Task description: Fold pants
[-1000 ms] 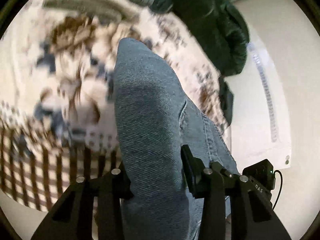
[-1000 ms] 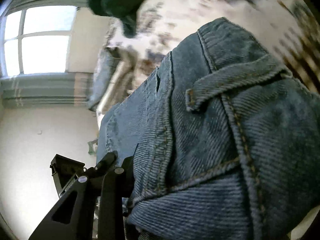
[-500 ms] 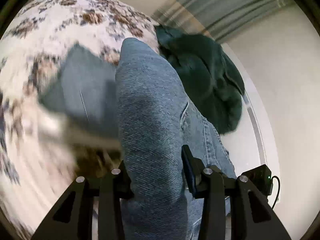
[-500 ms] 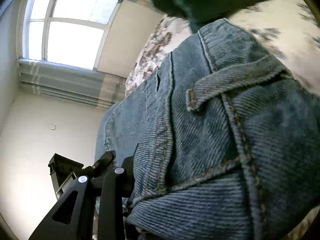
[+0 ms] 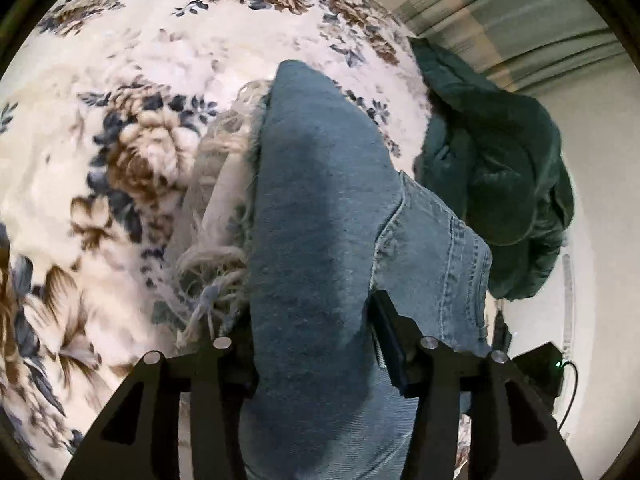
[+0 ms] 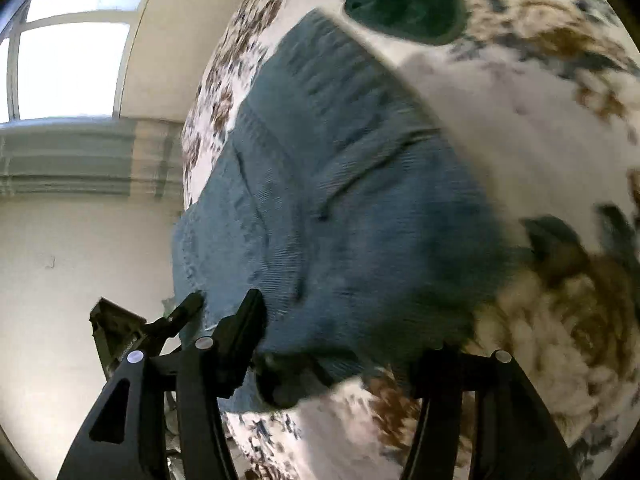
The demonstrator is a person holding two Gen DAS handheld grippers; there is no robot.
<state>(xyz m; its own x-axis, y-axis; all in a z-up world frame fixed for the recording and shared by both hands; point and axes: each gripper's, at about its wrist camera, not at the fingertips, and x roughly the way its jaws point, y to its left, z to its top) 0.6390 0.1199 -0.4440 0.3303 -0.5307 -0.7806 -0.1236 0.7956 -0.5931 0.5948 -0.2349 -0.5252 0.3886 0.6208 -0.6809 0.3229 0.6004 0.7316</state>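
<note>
While the left gripper [image 5: 316,344] clamps a thick fold of the blue jeans [image 5: 324,208], its fingers pressed against denim on both sides, the right gripper [image 6: 340,344] stands wide apart, jeans [image 6: 332,200] lying loose ahead of it on the floral blanket [image 6: 560,128]. Green garment [image 5: 492,168]: at 2 o'clock in the left wrist view, beside the jeans. Frayed hem [image 5: 212,272]: at 9 o'clock.

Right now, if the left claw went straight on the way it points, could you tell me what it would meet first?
The left claw is shut on the jeans; beyond them it would probably meet the floral blanket, though depth is unclear.
</note>
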